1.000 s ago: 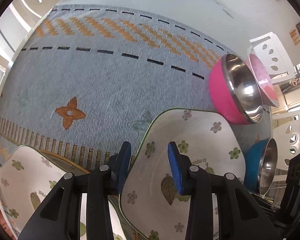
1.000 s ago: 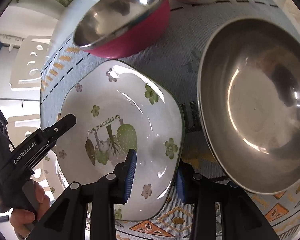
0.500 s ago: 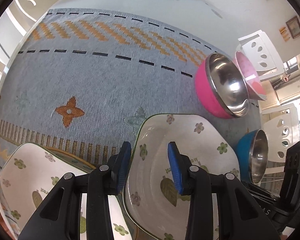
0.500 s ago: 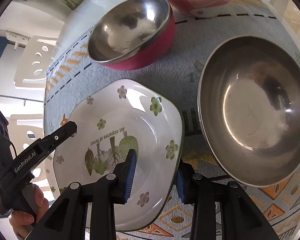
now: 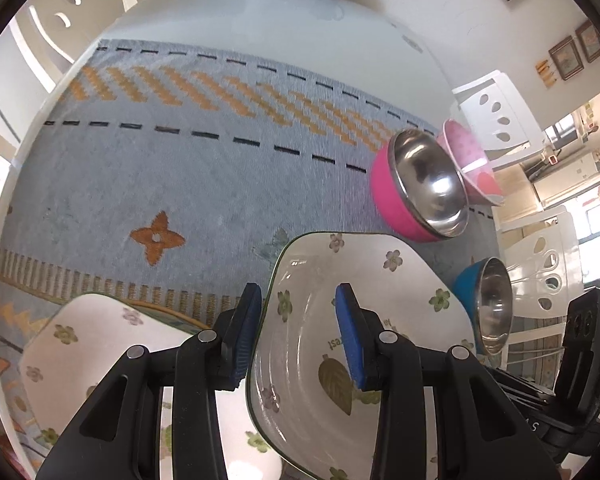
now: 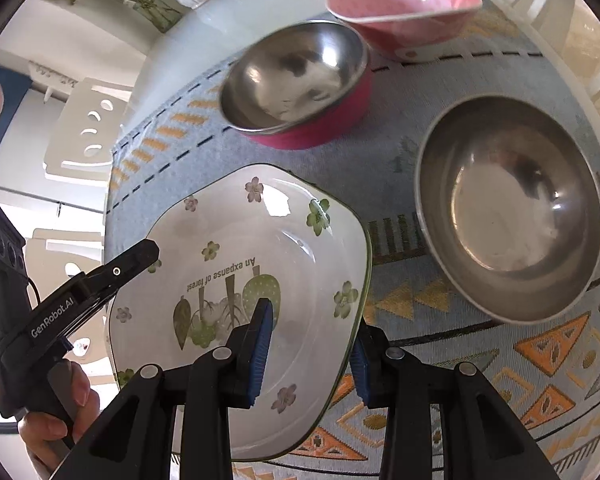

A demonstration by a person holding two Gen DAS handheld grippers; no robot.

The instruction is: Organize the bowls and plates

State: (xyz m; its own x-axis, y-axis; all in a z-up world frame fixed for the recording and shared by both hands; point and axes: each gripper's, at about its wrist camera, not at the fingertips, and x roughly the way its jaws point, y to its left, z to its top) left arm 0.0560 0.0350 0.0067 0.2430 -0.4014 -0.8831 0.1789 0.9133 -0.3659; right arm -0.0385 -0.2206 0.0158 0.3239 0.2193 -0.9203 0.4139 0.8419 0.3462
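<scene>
**Two-claw lift of a floral plate: points of failure**

Woven blue-and-orange cloth (image 5: 188, 184) covers the tabletop. Left claw (image 5: 296, 332) and right claw (image 6: 312, 350) each clamp an opposite rim of the floral plate (image 6: 260, 264), which appears raised and tilted above the cloth. Glazed rims are slippery (each grip is narrow): uneven lifting could twist the plate free, dropping it onto the second floral plate (image 5: 100, 344) below or against the steel bowl (image 6: 508, 208) nearby.

Patterned cloth (image 5: 204, 184) over white table (image 5: 260, 20)
</scene>
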